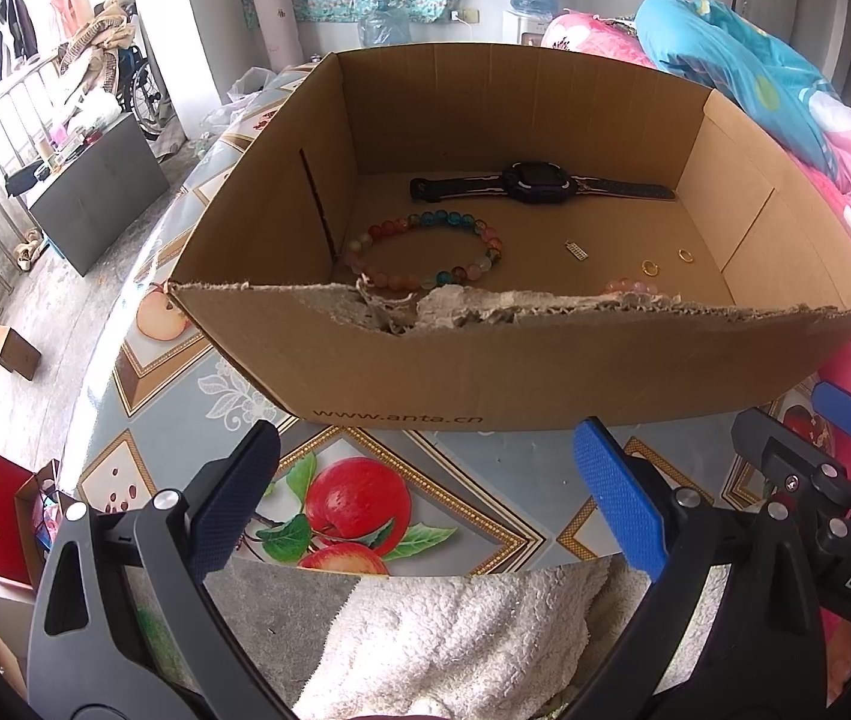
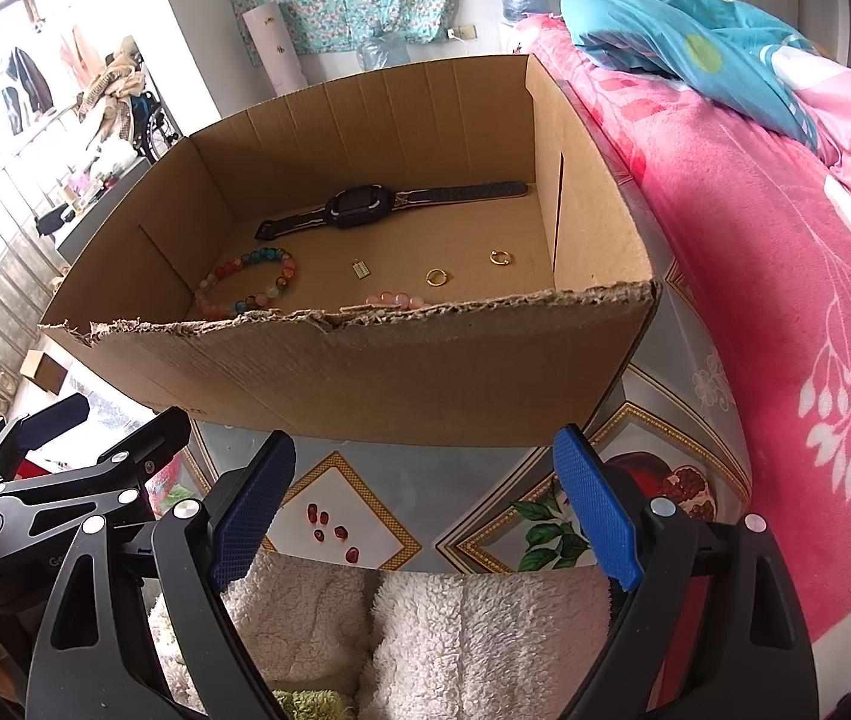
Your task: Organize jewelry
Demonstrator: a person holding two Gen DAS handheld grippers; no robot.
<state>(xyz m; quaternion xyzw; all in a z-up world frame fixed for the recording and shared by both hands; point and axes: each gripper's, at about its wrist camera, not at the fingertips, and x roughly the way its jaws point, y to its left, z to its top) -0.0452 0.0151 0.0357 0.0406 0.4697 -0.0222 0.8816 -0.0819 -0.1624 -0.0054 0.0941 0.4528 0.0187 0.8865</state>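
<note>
A cardboard box (image 1: 485,372) with a torn front edge is seen on the table, and the jewelry is laid on its floor. A black watch (image 1: 536,183) is stretched out flat along the far wall of the box. A bracelet of colored beads (image 1: 425,252) is laid in a ring nearer the front, on the left side as seen from the left wrist. A small silver charm (image 1: 577,250) is placed to the right of the bracelet, apart from it. 2 gold rings are seen past the charm: one gold ring (image 1: 650,267) is nearer the front, and the other gold ring (image 1: 686,255) is just beside it, farther right. A few pink beads (image 1: 629,287) are half hidden behind the torn edge, so the whole piece cannot be made out.

In the right wrist view the same things are seen: the watch (image 2: 389,207), the bead bracelet (image 2: 248,285), the charm (image 2: 360,269), 2 rings (image 2: 437,278) and the pink beads (image 2: 395,300), all inside the box (image 2: 365,372).

The left gripper (image 1: 431,501) is held in front of the box, above the table edge. Its blue pads (image 1: 617,504) are spread wide apart and nothing is held between them. The right gripper (image 2: 425,507) is held the same way, with pads (image 2: 590,504) spread wide and nothing gripped.

The table is covered with a cloth (image 1: 359,504) printed with red apples. A fluffy white fabric (image 1: 455,642) is seen below the grippers. A pink blanket (image 2: 785,300) is lying on the right of the box.
</note>
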